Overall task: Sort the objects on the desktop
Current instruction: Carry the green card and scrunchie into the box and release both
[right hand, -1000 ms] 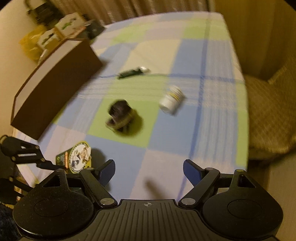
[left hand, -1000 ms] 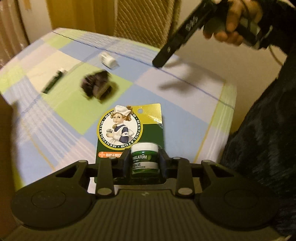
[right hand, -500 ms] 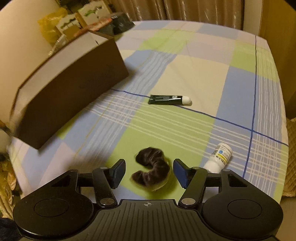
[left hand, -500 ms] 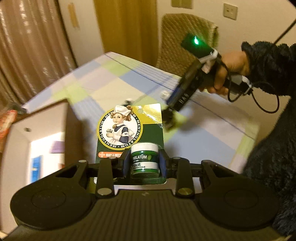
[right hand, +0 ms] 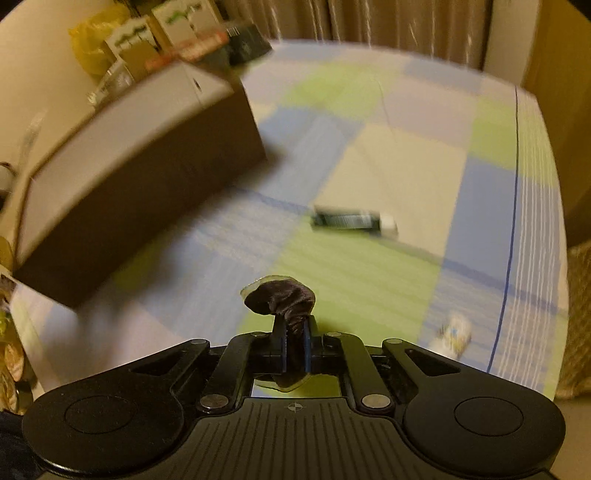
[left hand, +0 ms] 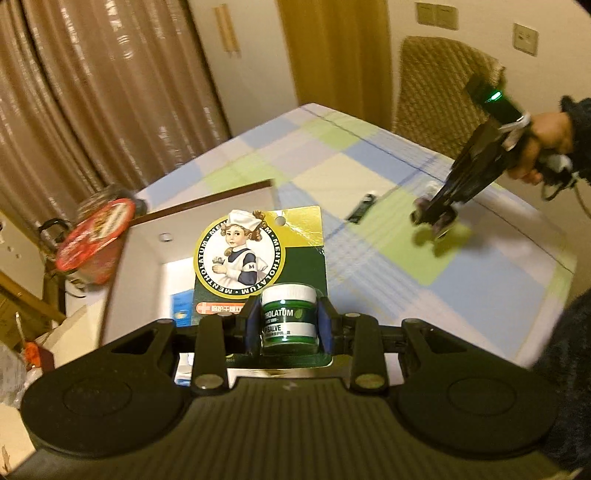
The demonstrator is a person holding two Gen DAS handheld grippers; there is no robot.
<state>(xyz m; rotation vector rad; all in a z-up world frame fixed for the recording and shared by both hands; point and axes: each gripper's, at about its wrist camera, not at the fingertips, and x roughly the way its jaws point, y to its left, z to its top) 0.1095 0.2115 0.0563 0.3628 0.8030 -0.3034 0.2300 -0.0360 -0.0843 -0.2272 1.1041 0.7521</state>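
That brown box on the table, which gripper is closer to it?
Left. The left gripper, clamping the Mentholatum card, hangs right over the box opening. The right gripper, pinching the dark scrunchie, is out over the tablecloth.

Setting: a home, lived-in room. Evidence: long brown pleated curtains (left hand: 92, 92) fill the upper left of the left wrist view; a woven wicker chair back (left hand: 439, 88) stands at upper right against a cream wall with switch plates (left hand: 524, 35). The surface carries a pastel checked tablecloth in blue, green and cream (right hand: 406, 147). Household clutter sits at upper left of the right wrist view: cardboard cartons (right hand: 173, 18) and a yellow plastic bag (right hand: 88, 40). Warm indoor lighting.
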